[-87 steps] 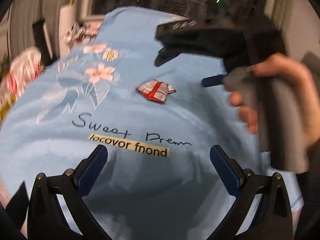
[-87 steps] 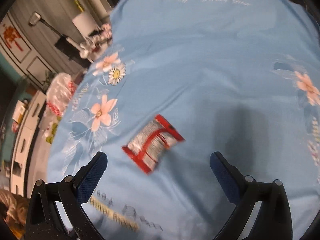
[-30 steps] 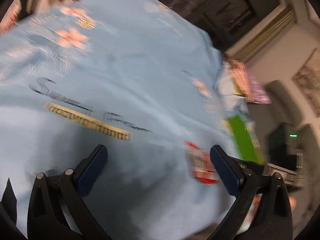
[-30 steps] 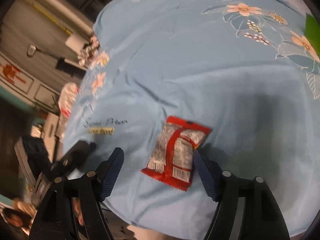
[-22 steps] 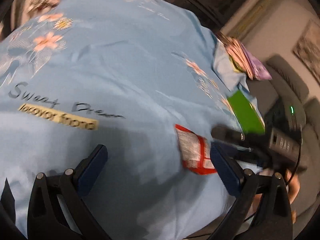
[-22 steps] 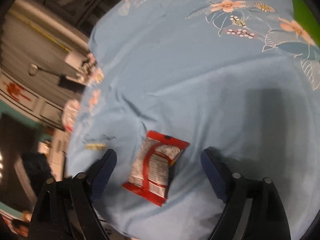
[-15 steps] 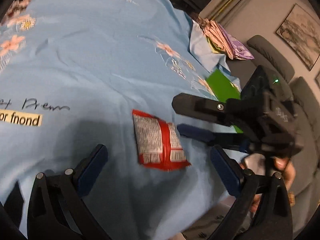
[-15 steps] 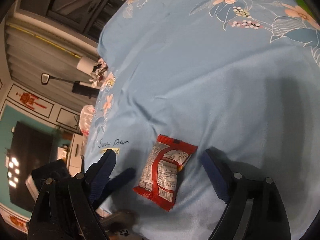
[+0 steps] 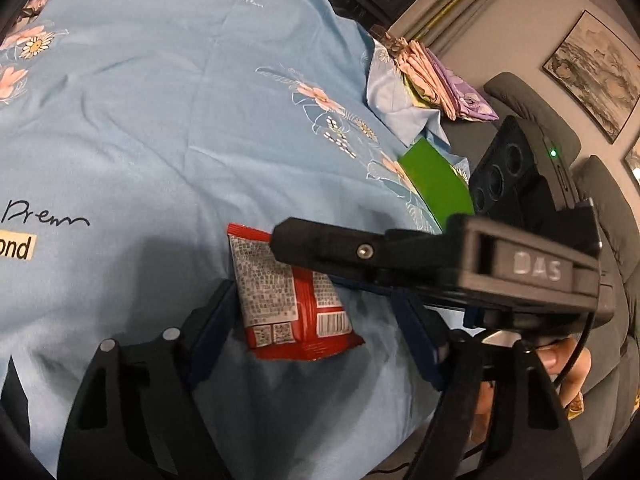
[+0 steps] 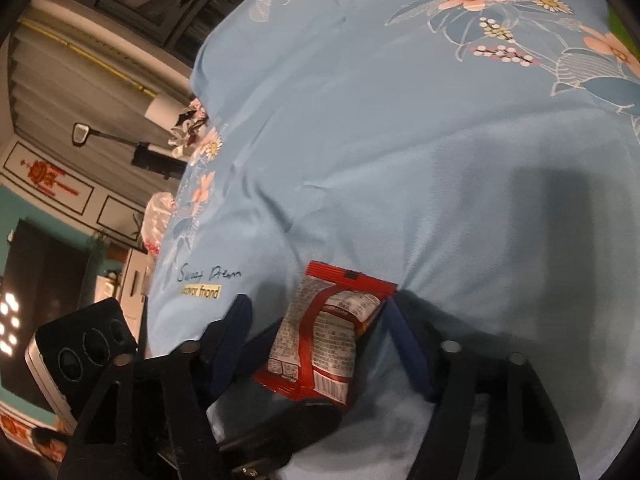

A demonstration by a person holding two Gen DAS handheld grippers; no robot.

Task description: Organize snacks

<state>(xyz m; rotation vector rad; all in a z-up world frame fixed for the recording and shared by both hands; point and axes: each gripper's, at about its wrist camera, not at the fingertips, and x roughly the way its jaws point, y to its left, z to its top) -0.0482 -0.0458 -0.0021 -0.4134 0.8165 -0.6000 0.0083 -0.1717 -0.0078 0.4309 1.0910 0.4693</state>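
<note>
Snack pack (image 9: 286, 300), red with a silvery printed back, is lying flat on the blue sheet (image 9: 168, 120), close to its near edge and right between both sets of fingers. The left hand-held gripper (image 9: 312, 312) has its jaws spread wide, one blue pad sitting just beside the pack's left edge and the other off to the right of it, not pinching anything. The right hand-held gripper (image 9: 440, 264) reaches in from the right side of that view, its black finger crossing over the top of the pack, so part of the wrapper is hidden there.

From the right wrist view, the pack (image 10: 324, 336) sits between that hand-held gripper's (image 10: 320, 336) spread fingers too. The right pad looks like it's right at the pack's top corner, but I can't tell if it's actually touching. The left one's blue finger (image 10: 236, 328) pokes in just left of the pack.

Further out past the left hand-held gripper there's a green card (image 9: 436, 184) near the sheet's right edge, and a stack of folded cloths (image 9: 432, 80) beyond that.
</note>
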